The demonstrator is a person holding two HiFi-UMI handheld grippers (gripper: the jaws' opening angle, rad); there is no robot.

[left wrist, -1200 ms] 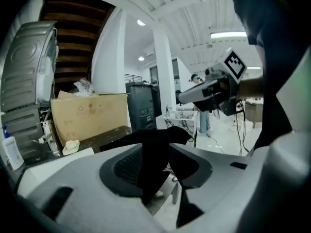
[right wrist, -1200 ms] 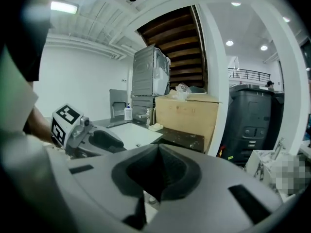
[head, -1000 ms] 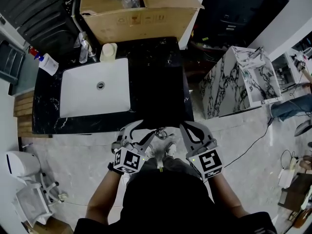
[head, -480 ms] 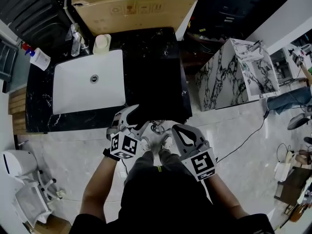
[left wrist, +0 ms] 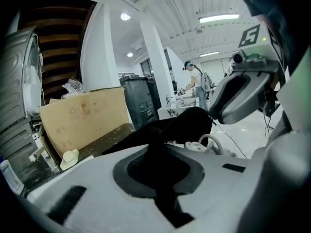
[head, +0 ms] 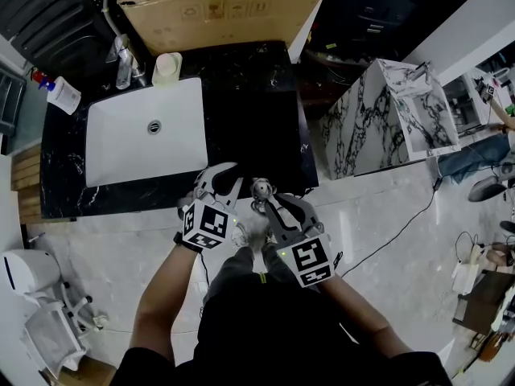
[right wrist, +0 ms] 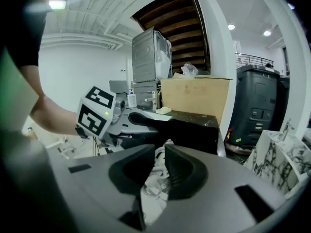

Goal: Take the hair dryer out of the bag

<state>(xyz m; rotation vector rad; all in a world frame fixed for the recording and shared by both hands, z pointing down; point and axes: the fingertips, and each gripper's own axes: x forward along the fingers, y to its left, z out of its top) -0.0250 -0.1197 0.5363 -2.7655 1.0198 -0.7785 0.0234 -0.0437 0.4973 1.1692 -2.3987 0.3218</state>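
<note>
My left tongs (left wrist: 158, 147) are pressed together on a fold of the black bag (left wrist: 189, 123). Their jaws have just been closing, and dark cloth fills the space between them. My right tongs (right wrist: 160, 152) stand slightly apart (their jaws have just been opening). Pale, crumpled cord of the hair dryer (right wrist: 155, 183) shows in the narrow gap, and I cannot tell whether the pads touch it.

From the head view, both pairs of tongs meet at the front edge of the black stone counter (head: 72, 191), near its right front corner. The left tongs are on the bag's rim, and the right tongs are just beside them at the bag's mouth. The hair dryer sits at that mouth, its white cord looping out while the rest stays in the cloth. The bag lies across the counter's right half and reaches the front edge.

A white basin (head: 145, 135) fills the left half. A cream container (head: 166, 68) stands at the basin's back right corner. A cardboard box (head: 217, 18) stands behind the counter's back edge.
</note>
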